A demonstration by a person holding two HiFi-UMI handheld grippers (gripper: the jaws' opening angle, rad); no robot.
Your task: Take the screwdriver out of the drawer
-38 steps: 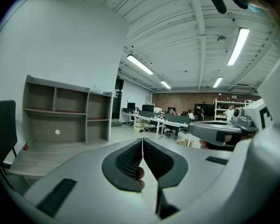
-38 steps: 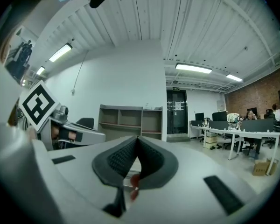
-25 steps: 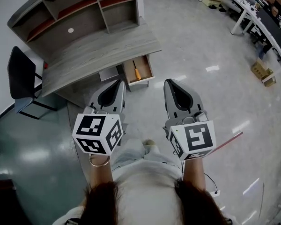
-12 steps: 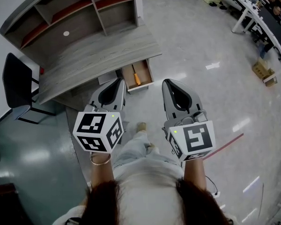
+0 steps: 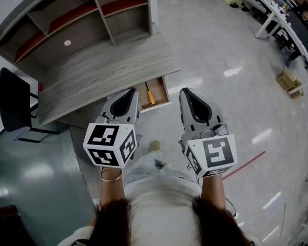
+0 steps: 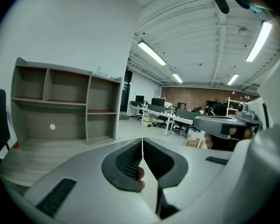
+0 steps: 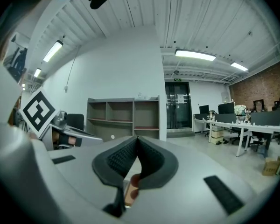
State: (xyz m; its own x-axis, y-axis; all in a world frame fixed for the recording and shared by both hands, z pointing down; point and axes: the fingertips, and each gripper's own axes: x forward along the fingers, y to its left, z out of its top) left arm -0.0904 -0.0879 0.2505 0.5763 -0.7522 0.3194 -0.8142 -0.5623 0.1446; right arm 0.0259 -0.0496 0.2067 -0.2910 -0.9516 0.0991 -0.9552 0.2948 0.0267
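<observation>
The open drawer [image 5: 160, 89] holds a screwdriver [image 5: 150, 97].

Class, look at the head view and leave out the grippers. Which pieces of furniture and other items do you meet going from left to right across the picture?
black chair → grey desk with shelves → open drawer holding the screwdriver → cardboard box
</observation>
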